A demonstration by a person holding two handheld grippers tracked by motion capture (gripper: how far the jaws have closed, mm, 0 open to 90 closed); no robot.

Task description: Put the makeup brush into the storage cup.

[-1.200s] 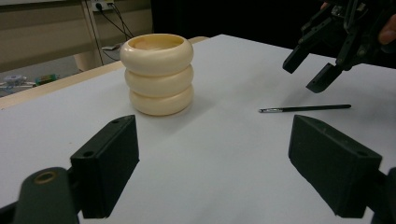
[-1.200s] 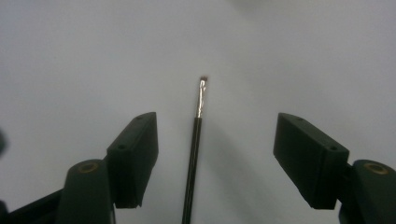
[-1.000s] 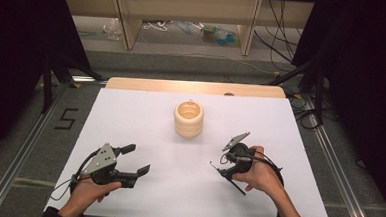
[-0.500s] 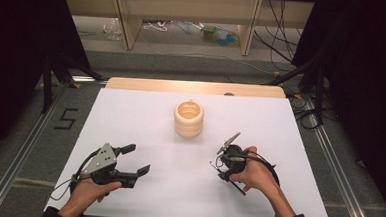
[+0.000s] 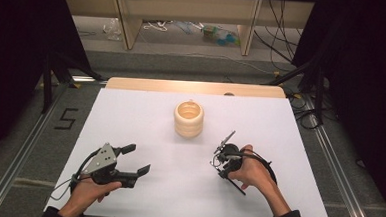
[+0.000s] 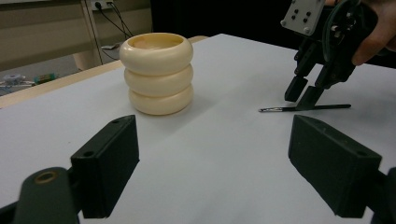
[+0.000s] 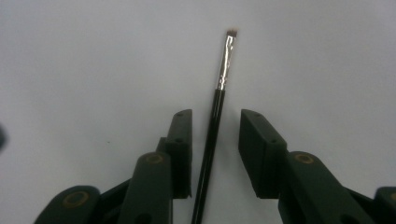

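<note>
Brush [image 7: 212, 135]: I found it flat on the table [image 5: 145, 116], right of the ringed pot [image 5: 189, 119].
Right gripper [image 7: 215, 154]: jaws just closing, brush between, not yet pinched.
Left gripper [image 6: 215, 158]: released, empty.

Bright overhead light on the white table [image 5: 146, 111], dark surroundings, soft shadows; close views slightly blurred.

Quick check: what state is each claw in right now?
Left claw: open, nothing between its jaws.
Right claw: open, jaws just closing around the brush, pads not yet touching it.
</note>
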